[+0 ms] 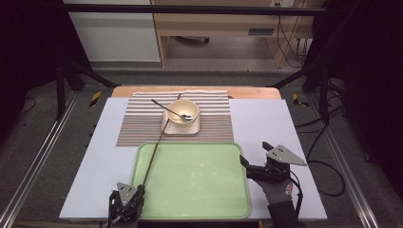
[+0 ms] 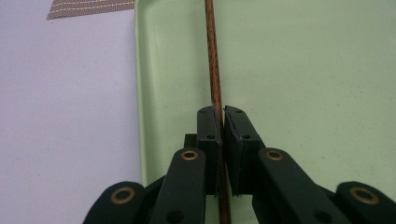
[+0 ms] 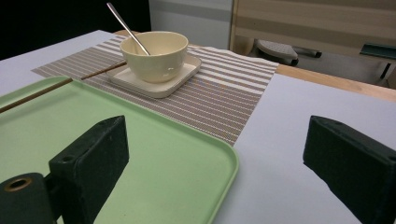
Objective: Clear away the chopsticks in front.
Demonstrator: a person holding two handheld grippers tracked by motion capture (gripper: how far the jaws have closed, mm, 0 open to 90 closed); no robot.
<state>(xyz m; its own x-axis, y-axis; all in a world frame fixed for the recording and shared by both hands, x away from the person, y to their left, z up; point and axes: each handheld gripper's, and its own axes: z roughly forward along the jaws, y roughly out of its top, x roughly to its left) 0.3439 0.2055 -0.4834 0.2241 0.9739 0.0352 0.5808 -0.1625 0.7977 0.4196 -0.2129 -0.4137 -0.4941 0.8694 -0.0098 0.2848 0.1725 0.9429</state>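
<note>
A long thin brown stick (image 1: 154, 149) runs from the tray's near left corner up over the striped placemat (image 1: 142, 123) and past the left side of the plate. My left gripper (image 1: 138, 189) is shut on its near end; the pads pinch the stick (image 2: 212, 56) just above the green tray (image 2: 303, 70). My right gripper (image 1: 255, 153) stands open by the tray's right edge, and its jaws (image 3: 219, 163) are wide apart with nothing between them. A cream bowl (image 1: 183, 111) with a metal spoon (image 1: 171, 110) in it sits on a square cream plate (image 1: 180, 129).
The green tray (image 1: 199, 180) lies at the front middle of the pale table (image 1: 266, 123), the placemat behind it. From the right gripper view the bowl (image 3: 154, 53), spoon (image 3: 126, 23) and stick (image 3: 42, 91) lie ahead to the left. Black frame legs and cables flank the table.
</note>
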